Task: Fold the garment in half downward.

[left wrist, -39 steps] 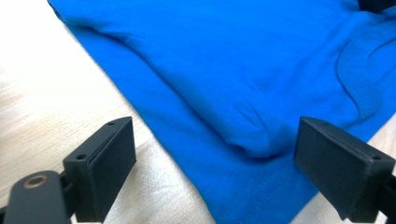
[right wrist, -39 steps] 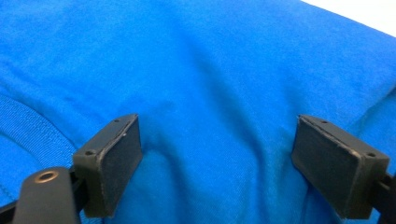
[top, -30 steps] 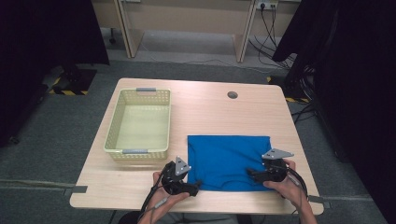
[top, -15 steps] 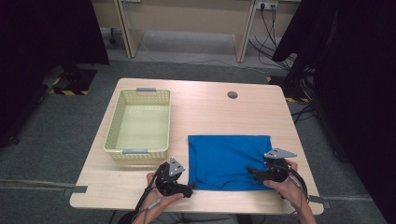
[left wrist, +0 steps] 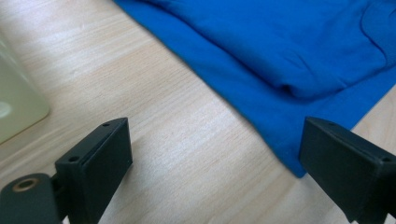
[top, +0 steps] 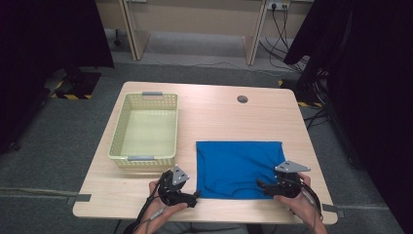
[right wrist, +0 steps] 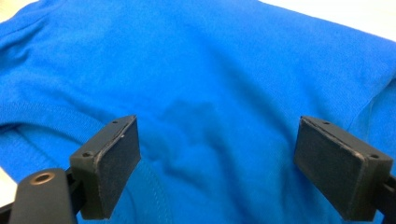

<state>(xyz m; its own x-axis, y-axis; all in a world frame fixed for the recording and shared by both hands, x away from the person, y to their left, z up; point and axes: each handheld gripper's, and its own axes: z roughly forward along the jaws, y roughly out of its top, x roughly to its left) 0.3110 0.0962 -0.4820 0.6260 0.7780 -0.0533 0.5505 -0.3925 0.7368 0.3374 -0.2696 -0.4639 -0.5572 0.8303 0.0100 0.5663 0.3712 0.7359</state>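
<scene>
One blue cloth, flat, long axis left-right

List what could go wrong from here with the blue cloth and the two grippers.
1. The left gripper stands open beside the blue cloth's near corner, mostly over bare table; closing there might catch only a thin edge, or nothing.
2. The right gripper is open over layered folds, so it might pinch just the top layer and undo the fold.
3. The basket sits close to the left hand; a wide swing could knock it.

Soft even light, dark surroundings
</scene>
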